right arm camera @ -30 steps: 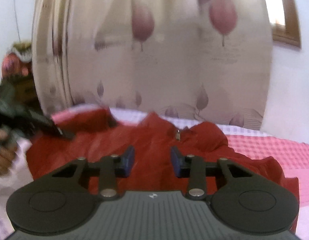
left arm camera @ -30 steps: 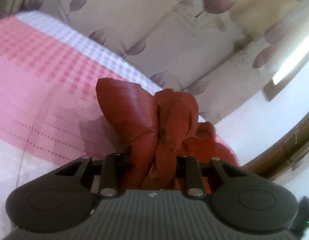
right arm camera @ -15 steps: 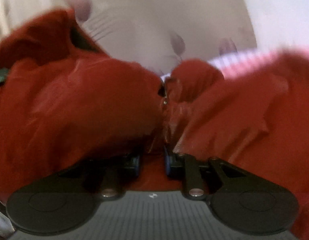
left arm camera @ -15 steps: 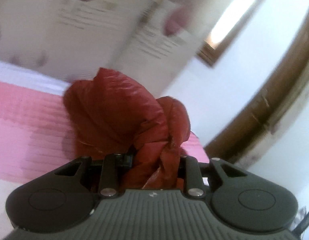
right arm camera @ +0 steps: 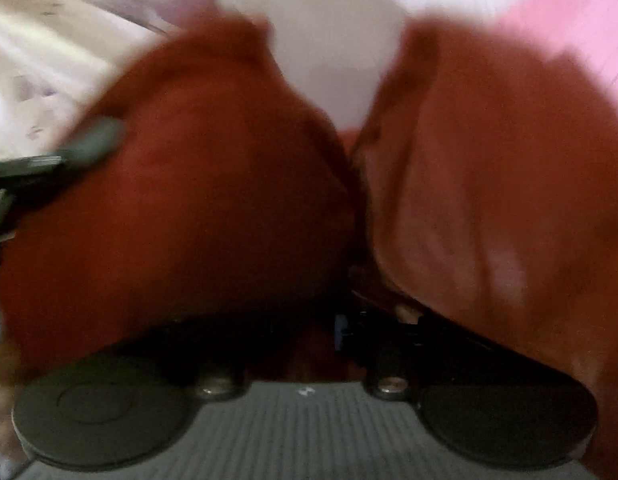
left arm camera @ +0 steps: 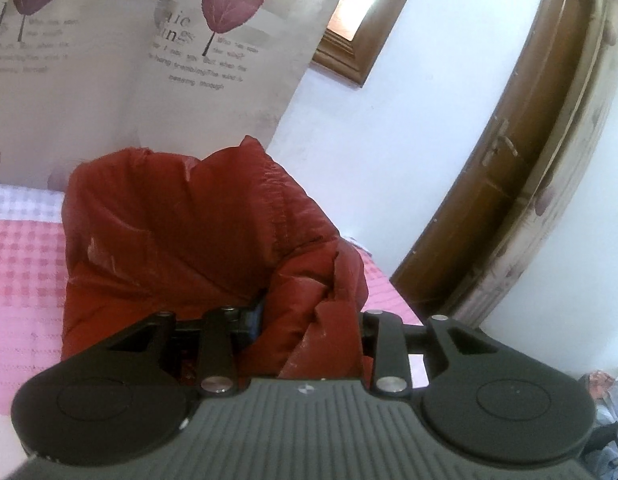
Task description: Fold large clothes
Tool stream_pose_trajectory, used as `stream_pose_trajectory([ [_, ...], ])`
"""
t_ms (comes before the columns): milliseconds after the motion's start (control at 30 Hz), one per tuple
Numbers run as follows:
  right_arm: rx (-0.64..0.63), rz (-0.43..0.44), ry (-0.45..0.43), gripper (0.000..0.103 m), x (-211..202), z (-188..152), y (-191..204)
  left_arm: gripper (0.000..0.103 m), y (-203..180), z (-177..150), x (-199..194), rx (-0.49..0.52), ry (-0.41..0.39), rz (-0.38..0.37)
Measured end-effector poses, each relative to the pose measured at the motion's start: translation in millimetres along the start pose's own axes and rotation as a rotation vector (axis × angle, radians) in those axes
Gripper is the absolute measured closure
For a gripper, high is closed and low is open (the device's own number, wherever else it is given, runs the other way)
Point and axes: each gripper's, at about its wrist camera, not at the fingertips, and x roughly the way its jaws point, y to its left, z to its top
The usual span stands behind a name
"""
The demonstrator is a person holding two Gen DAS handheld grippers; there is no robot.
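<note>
The left gripper [left arm camera: 309,320] is clamped on a thick bunch of the red padded jacket [left arm camera: 181,232]; its jaws have just opened a little, yet the fabric fills the space between them. The right gripper [right arm camera: 301,320] also has jacket fabric between its jaws, which just widened, but blur hides if they press. The jacket hangs lifted over the pink checked bedspread [left arm camera: 25,264]. I judge the step is carrying it into position; next it needs spreading flat. Behind stands a leaf-print curtain [left arm camera: 109,60].
</note>
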Motion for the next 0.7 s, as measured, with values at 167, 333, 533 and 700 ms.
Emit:
stream_pose_trajectory([
  [167, -0.096, -0.067, -0.155, 0.076, -69.2, -4.4, -6.4, 0.053, -27.4, -14.7, 14.8, 0.065, 0.016, -0.007],
  [333, -0.027, -0.051, -0.24, 0.075, -101.2, 18.4, -33.1, 0.038, -50.2, -41.3, 44.2, 0.134, 0.012, -0.083],
  [533, 0.104, 0.059, -0.223, 0.04, -115.8, 58.6, -62.8, 0.014, -51.6, -67.4, 59.8, 0.223, -0.05, -0.185],
  [700, 0.045, 0.092, -0.152, 0.023, -116.9, 97.0, -41.6, 0.01, -55.8, -85.1, 62.8, 0.313, -0.07, -0.215],
])
